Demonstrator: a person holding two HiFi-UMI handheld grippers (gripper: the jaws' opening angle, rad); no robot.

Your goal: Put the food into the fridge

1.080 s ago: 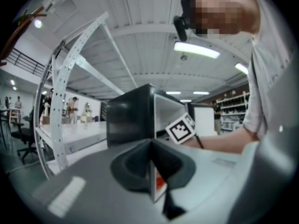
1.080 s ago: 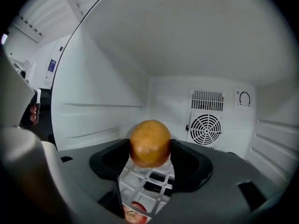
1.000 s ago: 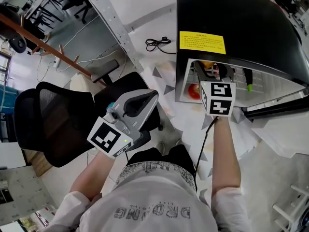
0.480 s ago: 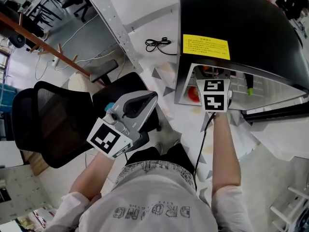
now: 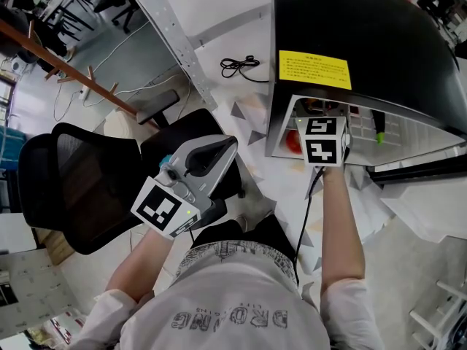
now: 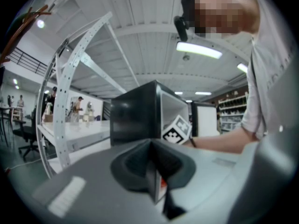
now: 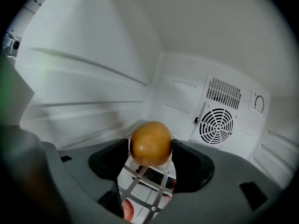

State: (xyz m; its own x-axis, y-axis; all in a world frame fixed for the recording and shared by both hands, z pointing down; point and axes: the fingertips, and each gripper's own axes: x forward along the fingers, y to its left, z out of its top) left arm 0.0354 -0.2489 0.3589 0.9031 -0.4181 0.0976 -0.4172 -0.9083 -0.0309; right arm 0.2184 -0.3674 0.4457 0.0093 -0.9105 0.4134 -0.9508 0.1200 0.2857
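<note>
My right gripper (image 7: 150, 148) is inside the black mini fridge (image 5: 365, 35), shut on a round orange-brown fruit (image 7: 150, 143) that sits between its jaws above the wire shelf (image 7: 147, 186). In the head view only its marker cube (image 5: 322, 141) shows at the fridge opening. A red fruit (image 7: 128, 210) lies below the shelf and shows again as the red fruit (image 5: 292, 141) beside the cube. My left gripper (image 5: 198, 168) hangs over the person's lap, left of the fridge, and its jaws (image 6: 152, 171) are shut with nothing between them.
The fridge's back wall carries a round fan grille (image 7: 216, 125). A green item (image 5: 378, 131) sits in the open door's rack. A black mesh chair (image 5: 80, 188) stands to the left, a metal rack upright (image 5: 171, 39) and a coiled black cable (image 5: 237, 65) lie beyond.
My right gripper has pushed forward, deeper into the fridge opening, with the fruit still held. The left gripper has stayed where it was.
</note>
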